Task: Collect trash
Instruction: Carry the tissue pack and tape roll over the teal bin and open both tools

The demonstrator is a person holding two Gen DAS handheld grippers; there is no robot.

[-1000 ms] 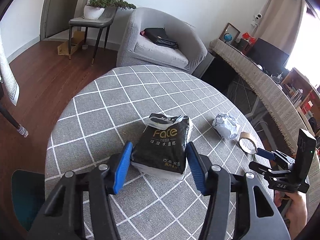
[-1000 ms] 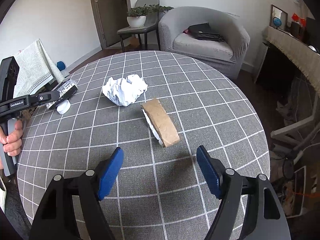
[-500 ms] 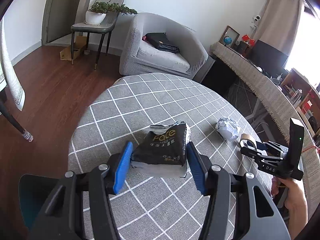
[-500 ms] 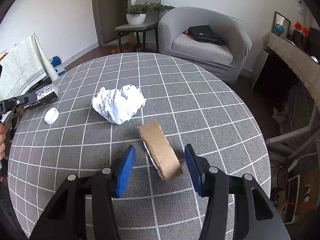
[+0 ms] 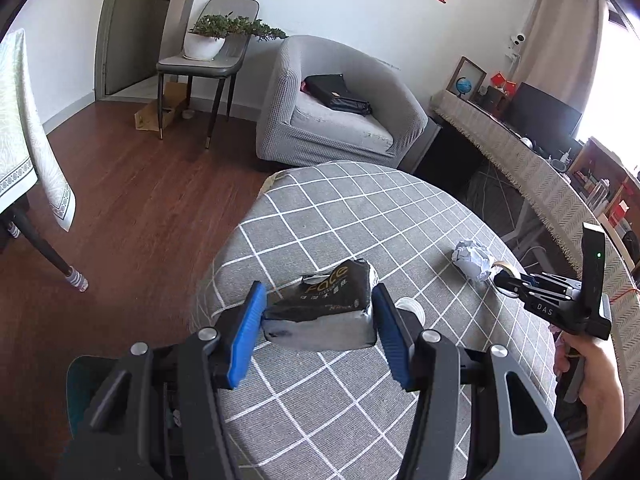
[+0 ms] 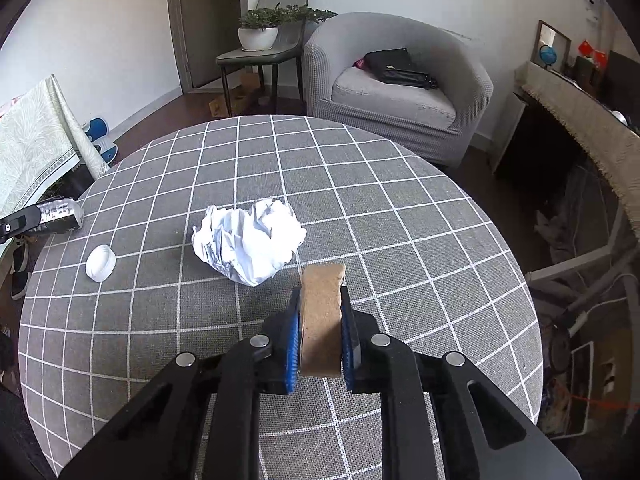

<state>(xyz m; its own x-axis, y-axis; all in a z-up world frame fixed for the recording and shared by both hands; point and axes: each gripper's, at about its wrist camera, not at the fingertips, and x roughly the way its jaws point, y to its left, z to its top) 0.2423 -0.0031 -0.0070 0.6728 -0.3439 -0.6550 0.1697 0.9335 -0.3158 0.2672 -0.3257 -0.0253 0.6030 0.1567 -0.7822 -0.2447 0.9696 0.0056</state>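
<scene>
My left gripper [image 5: 318, 320] is shut on a black tissue pack [image 5: 324, 308] and holds it above the left edge of the round checked table [image 5: 360, 216]. My right gripper [image 6: 320, 320] is shut on a brown tape roll [image 6: 322, 312] standing on edge on the table [image 6: 400, 208]. A crumpled white paper ball [image 6: 248, 244] lies just left of and beyond the roll; it also shows in the left wrist view [image 5: 472, 260]. A white bottle cap [image 6: 101, 263] lies at the table's left. The right gripper shows in the left wrist view [image 5: 508, 282], and the left gripper's tip with the pack in the right wrist view [image 6: 44, 216].
A grey armchair [image 6: 400, 92] with a black bag stands beyond the table. A side chair with a potted plant [image 6: 260, 32] is by the door. A cloth-covered table [image 5: 24, 128] stands to the left. A long covered sideboard [image 5: 540, 176] runs along the right.
My left gripper lifted the tissue pack and drew it back towards the table's left edge. My right gripper moved forward and closed on the tape roll.
</scene>
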